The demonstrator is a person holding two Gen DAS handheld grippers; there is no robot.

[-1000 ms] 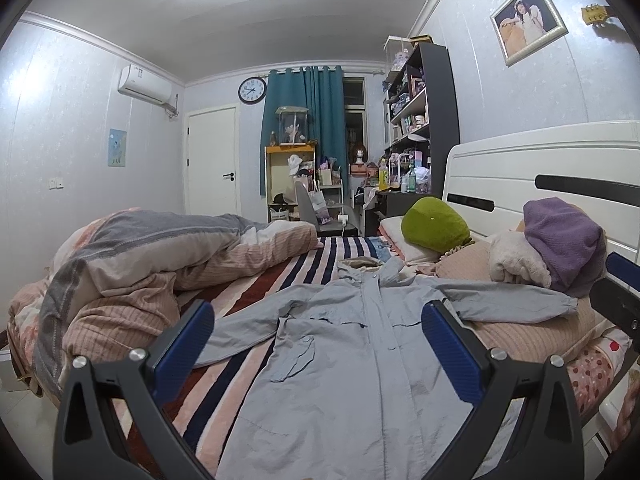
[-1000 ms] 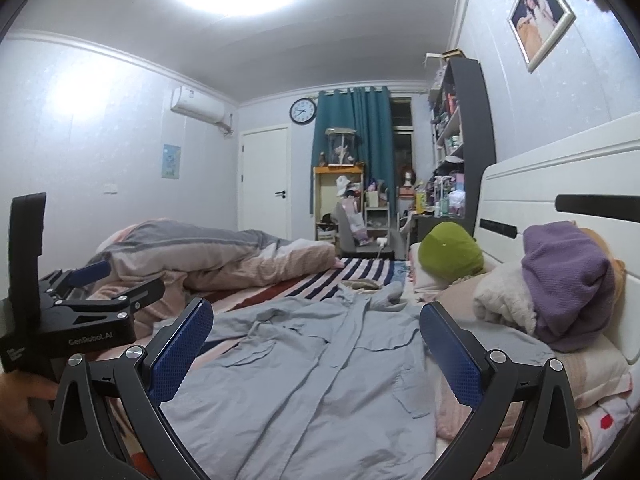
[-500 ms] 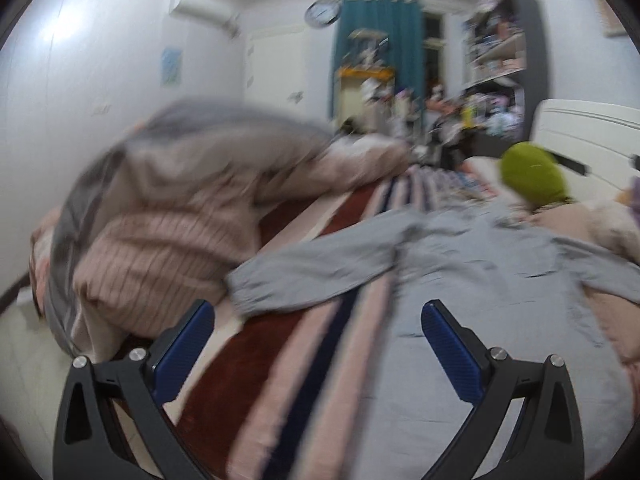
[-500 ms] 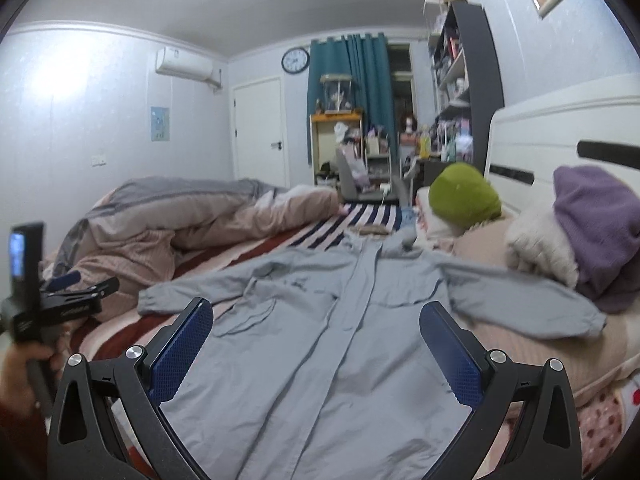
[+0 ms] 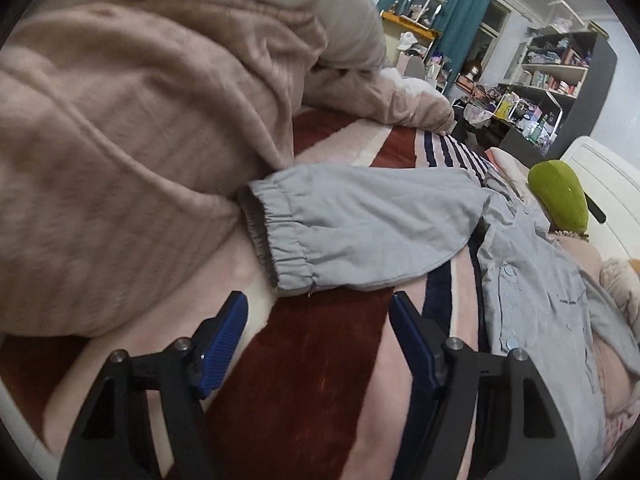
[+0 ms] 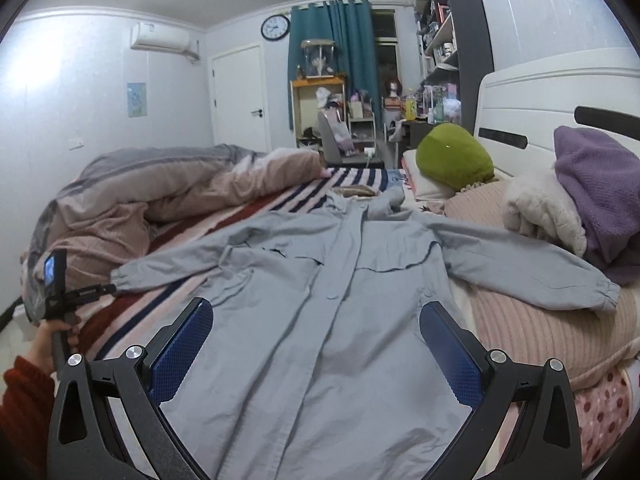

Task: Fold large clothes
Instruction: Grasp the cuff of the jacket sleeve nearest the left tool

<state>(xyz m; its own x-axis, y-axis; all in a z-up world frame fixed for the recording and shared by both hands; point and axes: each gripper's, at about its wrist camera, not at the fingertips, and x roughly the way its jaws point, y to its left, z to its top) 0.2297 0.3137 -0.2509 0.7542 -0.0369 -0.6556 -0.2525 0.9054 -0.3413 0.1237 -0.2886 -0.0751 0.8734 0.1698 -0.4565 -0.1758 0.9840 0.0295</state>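
Lies collar-away, lengthwise ahead of spread right gripper [image 6: 316,344]: grey coat [image 6: 332,300]; sleeve cuff [image 5: 280,236] just beyond spread left gripper [image 5: 318,320].

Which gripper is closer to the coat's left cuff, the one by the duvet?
Left. The left gripper hangs open just short of that cuff, not touching it. The right gripper is open over the coat's lower front, well away from the cuff.
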